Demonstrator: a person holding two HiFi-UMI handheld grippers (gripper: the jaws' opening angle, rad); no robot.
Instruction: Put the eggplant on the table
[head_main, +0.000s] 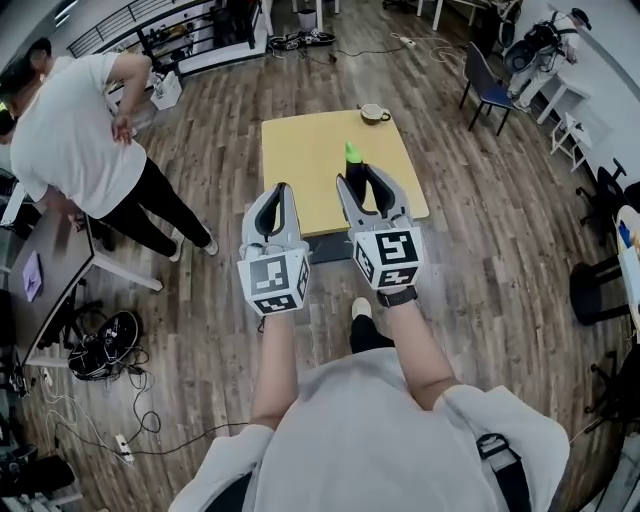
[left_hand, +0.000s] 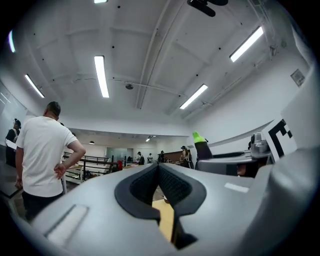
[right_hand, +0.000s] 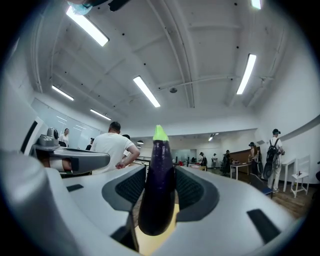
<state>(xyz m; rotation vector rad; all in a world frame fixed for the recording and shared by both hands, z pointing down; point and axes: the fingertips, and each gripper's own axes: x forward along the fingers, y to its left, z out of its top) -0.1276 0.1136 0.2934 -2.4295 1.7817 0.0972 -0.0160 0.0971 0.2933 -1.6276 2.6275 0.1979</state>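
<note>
A dark purple eggplant (head_main: 355, 172) with a green tip stands upright between the jaws of my right gripper (head_main: 360, 180), which is shut on it. It hangs above the near edge of the yellow table (head_main: 300, 150). In the right gripper view the eggplant (right_hand: 159, 185) fills the gap between the pads, with the yellow table (right_hand: 161, 243) below. My left gripper (head_main: 279, 193) is beside it on the left, shut and empty, just short of the table's near edge. The left gripper view shows its pads (left_hand: 150, 182) meeting, and the eggplant (left_hand: 202, 146) off to the right.
A cup on a saucer (head_main: 375, 113) sits at the table's far right corner. A person in a white shirt (head_main: 75, 140) stands at the left by a desk (head_main: 45, 290). A blue chair (head_main: 486, 85) is at the back right. Cables (head_main: 100, 352) lie on the wooden floor.
</note>
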